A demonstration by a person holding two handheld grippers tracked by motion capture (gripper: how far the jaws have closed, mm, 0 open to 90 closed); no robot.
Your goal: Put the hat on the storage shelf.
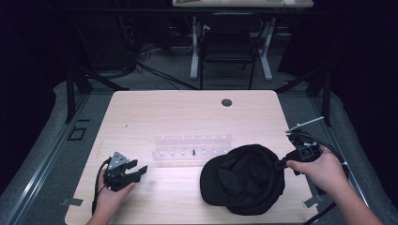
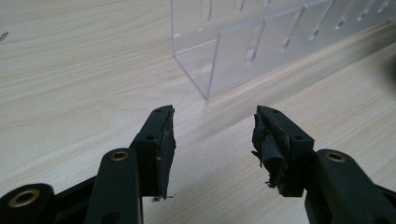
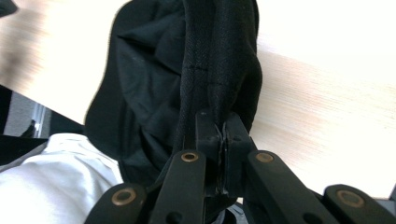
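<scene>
A black cap lies upside down near the table's front right, its inside facing up. My right gripper is shut on the cap's rim at its right side; in the right gripper view the jaws pinch the black band of the cap and the right gripper holds it lifted off the wood. My left gripper rests at the front left, open with nothing between its jaws; the left gripper hovers just above bare wood, facing the clear rack.
A clear acrylic rack with slots stands in the table's middle, a small dark piece in it. A round cable hole sits at the far edge. A chair and desk legs stand beyond the table.
</scene>
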